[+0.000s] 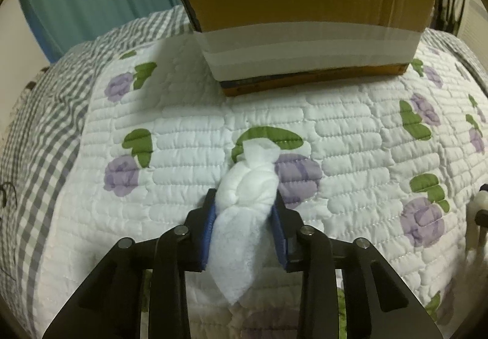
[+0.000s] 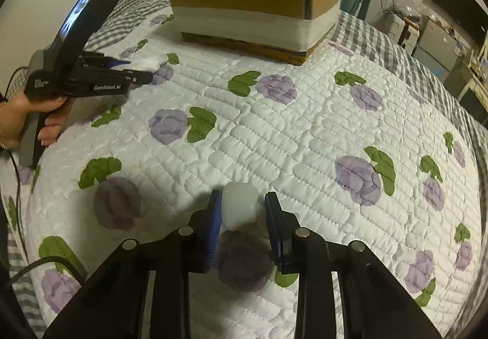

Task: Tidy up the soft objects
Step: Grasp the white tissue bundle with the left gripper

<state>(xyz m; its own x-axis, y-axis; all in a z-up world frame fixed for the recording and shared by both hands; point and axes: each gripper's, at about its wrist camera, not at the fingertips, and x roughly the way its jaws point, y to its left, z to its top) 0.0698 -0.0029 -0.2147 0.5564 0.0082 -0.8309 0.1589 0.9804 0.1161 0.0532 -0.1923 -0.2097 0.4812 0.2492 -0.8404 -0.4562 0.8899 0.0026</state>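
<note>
Left wrist view: our left hand-held gripper (image 1: 244,211) is clenched on a white wad (image 1: 244,201) lying on the quilt (image 1: 350,162) mid-bed, box (image 1: 305,31) beyond it toward the far edge. Risk: the pads pinch the wad's middle and loose tails hang out both ends, so a tail could snag the box rim or the wad could slide out when lifted.

Right wrist view: right hand-held gripper (image 2: 241,211) brackets a pale block (image 2: 241,205); left pad touches, right pad shows a gap, so no grip yet. Risk: closing lopsided could shove the block sideways or pinch quilt with it. The left hand-held gripper sits near the bed's left edge, well apart.
</note>
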